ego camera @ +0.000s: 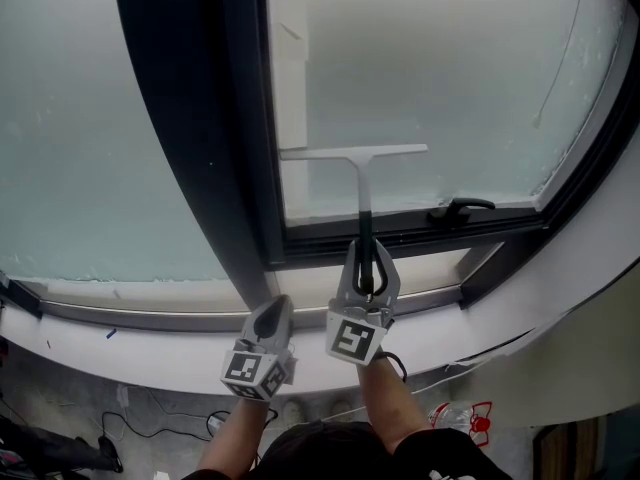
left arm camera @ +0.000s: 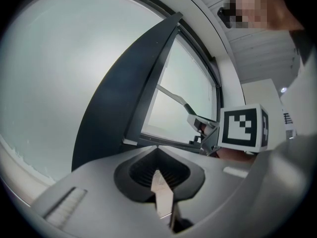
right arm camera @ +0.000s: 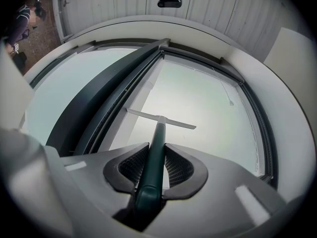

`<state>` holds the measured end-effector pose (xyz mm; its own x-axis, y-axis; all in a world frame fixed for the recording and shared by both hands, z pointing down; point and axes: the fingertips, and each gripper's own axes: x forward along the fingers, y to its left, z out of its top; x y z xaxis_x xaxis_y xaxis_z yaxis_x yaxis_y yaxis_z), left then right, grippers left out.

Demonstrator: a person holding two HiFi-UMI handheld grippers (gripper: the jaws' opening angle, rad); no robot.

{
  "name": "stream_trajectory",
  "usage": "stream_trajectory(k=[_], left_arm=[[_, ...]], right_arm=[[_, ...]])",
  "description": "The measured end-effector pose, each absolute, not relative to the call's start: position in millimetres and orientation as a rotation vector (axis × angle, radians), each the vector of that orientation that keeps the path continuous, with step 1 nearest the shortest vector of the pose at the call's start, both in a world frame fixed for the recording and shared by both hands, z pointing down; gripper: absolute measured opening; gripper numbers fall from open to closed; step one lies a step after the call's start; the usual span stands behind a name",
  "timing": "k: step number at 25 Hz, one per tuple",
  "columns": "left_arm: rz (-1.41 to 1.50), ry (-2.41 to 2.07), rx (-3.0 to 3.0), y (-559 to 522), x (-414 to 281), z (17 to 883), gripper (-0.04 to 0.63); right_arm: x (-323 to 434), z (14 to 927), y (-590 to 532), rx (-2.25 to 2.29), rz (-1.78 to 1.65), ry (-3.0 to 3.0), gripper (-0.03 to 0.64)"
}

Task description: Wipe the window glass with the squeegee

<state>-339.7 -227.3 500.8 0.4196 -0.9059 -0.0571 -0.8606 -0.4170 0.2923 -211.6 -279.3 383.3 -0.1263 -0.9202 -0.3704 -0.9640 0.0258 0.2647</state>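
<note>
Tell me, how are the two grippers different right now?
The right gripper is shut on the squeegee handle, while the left gripper is shut with nothing between its jaws. The right gripper reaches up to the window frame; the left gripper sits lower, over the sill. Both are grey and point toward the window glass.

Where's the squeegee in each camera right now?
Head view: squeegee at centre, blade across the pane, handle in the right gripper.
Left gripper view: squeegee small, right of centre.
Right gripper view: squeegee at centre, handle between the jaws.
Shared landmark: dark window post, left of it in every view.
</note>
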Motion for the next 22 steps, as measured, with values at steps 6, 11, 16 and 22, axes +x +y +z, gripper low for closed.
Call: stream_trajectory(k=[6,11,16,22], left_arm=[[-0.294,-1.545,2.449,-226.7,-338.8,508.4,-0.002],[-0.257,-1.528,2.442,-225.6,-338.2,518.4,-0.002],[-0.247,-1.526,2.445,-224.7,-337.8,520.3,-0.002],[-0.224,-1.514,2.429,-223.6,-341.2,524.2,-0.002]], right_arm=[[-210.0,392.4,-277.9,-2.004,0.677,2.184,0.098],[-209.7,397.2,-277.4,-2.009,0.674,2.189,0.098],[-210.0,403.7,-274.9,-2.004,0.658,2.185,0.098],[-210.2,416.7,-272.3,-2.032,0.631,2.189,0.098]])
